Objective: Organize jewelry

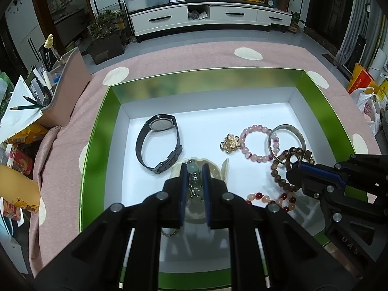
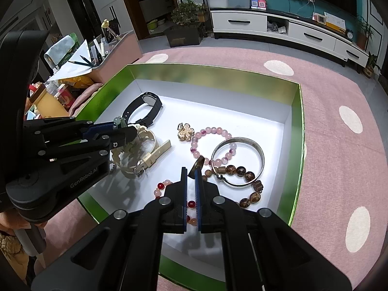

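Note:
A green-rimmed box [image 1: 208, 77] with a white floor holds the jewelry. My left gripper [image 1: 194, 168] is shut on a string of pale green beads [image 1: 193, 168], over a cream watch [image 2: 148, 156]. Its tips [image 2: 118, 125] show at the left of the right wrist view. My right gripper [image 2: 191, 172] is shut on a small dark ring [image 2: 199, 162], above the brown bead bracelet [image 2: 245, 171]. On the floor lie a black watch [image 1: 157, 143], a gold flower brooch [image 1: 230, 141], a pink bead bracelet [image 1: 257, 143], a silver bangle [image 1: 288, 131] and a red-pink bracelet [image 1: 266, 198].
The box sits on a pink dotted cloth [image 1: 184, 53]. A pink organizer [image 1: 68, 89] with pencils and papers stands at its left, with clutter below it. A plastic bag [image 1: 368, 106] lies at the far right. A thin chain [image 1: 169, 232] lies under my left gripper.

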`<state>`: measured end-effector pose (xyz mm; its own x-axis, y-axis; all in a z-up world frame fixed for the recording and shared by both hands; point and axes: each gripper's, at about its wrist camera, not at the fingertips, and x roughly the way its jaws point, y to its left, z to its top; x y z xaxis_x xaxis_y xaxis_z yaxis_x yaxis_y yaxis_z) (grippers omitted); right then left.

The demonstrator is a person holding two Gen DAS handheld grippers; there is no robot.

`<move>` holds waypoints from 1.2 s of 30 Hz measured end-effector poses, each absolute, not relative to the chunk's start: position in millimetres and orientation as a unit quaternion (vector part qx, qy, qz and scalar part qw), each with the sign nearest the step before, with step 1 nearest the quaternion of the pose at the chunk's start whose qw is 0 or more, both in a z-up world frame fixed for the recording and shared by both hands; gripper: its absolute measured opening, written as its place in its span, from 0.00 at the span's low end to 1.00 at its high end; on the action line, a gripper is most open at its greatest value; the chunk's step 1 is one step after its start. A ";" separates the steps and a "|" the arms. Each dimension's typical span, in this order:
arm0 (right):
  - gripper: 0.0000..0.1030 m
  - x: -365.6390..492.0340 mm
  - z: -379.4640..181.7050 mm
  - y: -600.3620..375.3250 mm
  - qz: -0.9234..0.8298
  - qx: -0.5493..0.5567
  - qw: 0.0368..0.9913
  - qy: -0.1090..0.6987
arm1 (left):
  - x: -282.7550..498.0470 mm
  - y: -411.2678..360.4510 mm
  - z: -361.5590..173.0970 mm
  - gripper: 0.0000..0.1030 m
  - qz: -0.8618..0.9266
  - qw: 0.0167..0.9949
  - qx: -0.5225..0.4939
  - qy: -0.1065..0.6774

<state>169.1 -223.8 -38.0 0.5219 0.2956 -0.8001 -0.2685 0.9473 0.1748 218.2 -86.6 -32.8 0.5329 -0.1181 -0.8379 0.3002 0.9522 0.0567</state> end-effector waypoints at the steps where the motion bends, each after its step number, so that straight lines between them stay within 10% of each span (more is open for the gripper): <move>1: 0.05 169.3 -38.1 -224.1 0.160 0.015 0.873 0.461 | 218.2 -86.4 -32.6 0.12 -0.121 0.870 0.098 0.468; 36: 0.05 170.5 -35.8 -226.0 0.152 0.008 0.875 0.459 | 218.2 -93.6 -36.0 0.12 -0.121 0.867 0.112 0.470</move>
